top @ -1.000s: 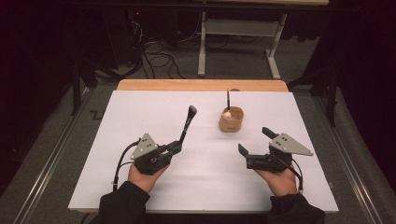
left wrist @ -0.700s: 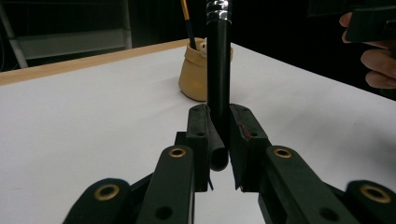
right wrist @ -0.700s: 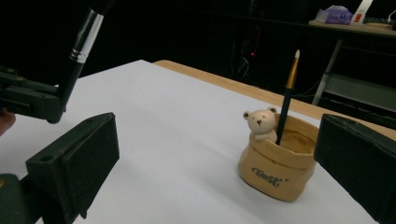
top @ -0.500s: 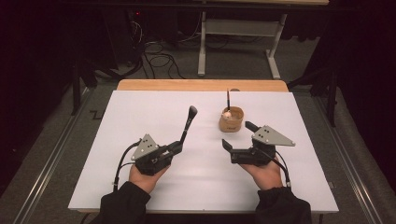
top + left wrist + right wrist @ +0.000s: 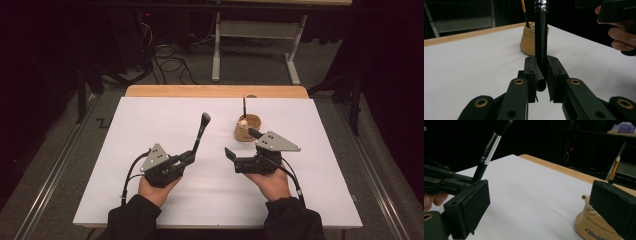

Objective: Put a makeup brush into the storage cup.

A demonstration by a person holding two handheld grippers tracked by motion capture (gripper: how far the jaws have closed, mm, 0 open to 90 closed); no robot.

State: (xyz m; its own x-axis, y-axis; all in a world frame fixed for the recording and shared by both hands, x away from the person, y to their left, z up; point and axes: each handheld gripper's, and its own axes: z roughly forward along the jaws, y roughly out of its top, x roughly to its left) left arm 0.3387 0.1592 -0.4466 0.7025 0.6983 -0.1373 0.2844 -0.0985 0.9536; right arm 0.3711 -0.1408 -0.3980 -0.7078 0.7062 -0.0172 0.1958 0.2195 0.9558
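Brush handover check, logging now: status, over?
Left hand-held gripper shut on brush. Right hand-held gripper open, empty. Holder cup behind the right one; nothing between grippers.

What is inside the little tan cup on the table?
A thin brush stands inside the tan cup, its dark handle with a gold part poking out the top. The cup's wall hides its bottom end, and whatever else may be in there.

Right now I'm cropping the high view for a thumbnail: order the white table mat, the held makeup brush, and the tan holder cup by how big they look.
1. White table mat, by far the largest.
2. Makeup brush, long and thin, clamped in the left gripper.
3. Tan holder cup, shorter than the brush but wider; these two are close, so their order is unsure.
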